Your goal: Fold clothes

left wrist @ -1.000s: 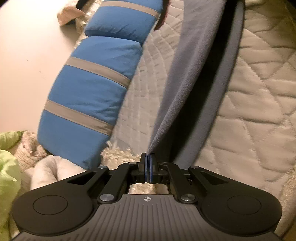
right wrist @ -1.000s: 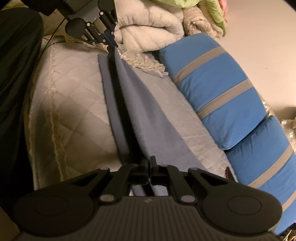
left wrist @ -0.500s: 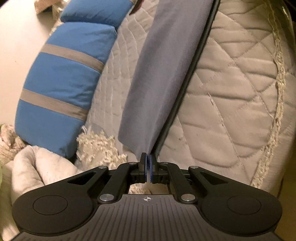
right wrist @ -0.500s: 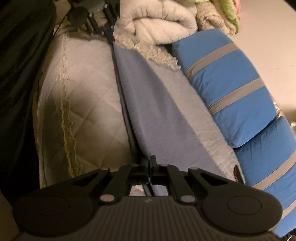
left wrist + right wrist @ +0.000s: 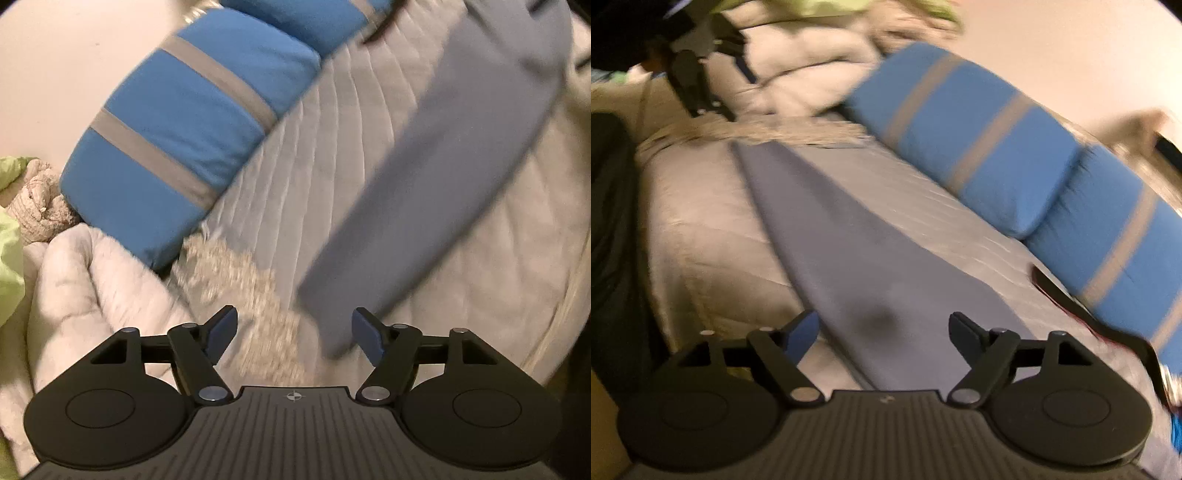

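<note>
As the grey cloth point(image 5: 424, 177) lies folded into a long strip along the quilt point(image 5: 498, 266) beside the blue cushions point(image 5: 177, 122), the left gripper point(image 5: 293, 334) and right gripper point(image 5: 882, 332) are opening, empty, to release it flat.

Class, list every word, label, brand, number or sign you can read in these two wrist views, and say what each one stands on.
No readable words or numbers in either view.
Crosshair mark: a small circle-and-cross sign, not text, on the ribbed body behind the left claw.
Same spot behind the right claw: a faint mark, too blurred to read.
Blue striped cushion, grey cloth, quilted cover: no print or label visible.
</note>
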